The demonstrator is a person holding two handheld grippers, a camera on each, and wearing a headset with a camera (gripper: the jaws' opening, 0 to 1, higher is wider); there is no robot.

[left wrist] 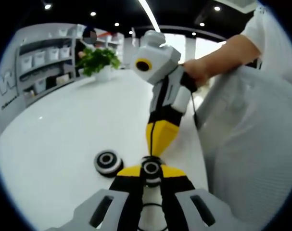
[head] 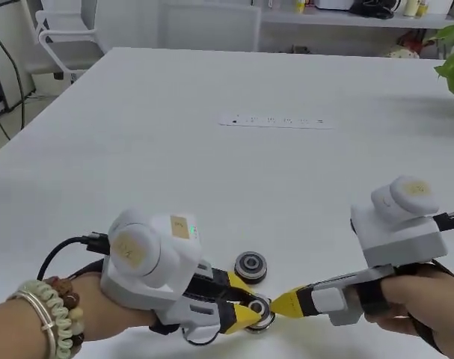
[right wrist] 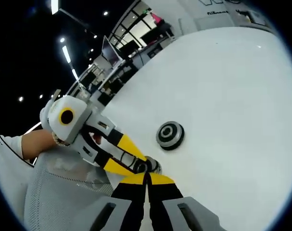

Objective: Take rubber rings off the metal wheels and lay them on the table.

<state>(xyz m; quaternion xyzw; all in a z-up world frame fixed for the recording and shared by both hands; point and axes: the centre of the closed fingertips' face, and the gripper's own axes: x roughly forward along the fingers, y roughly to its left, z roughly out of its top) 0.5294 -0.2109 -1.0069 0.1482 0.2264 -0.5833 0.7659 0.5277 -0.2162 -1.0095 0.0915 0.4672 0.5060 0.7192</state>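
On the white table (head: 212, 172), left claw (left wrist: 151, 172) clamps a wheel (left wrist: 151, 167); right gripper view shows right claw (right wrist: 146, 177) pinched closed.

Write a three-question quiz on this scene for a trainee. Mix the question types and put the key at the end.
1. True or false: the left tool is clamped on a metal wheel.
2. Fill in: the loose wheel lies flat on the white ___.
3. The jaws of the right tool are: A, wide open; B, shut, with their tips at the clamped wheel; C, closed round the loose wheel.
Key: 1 true; 2 table; 3 B.
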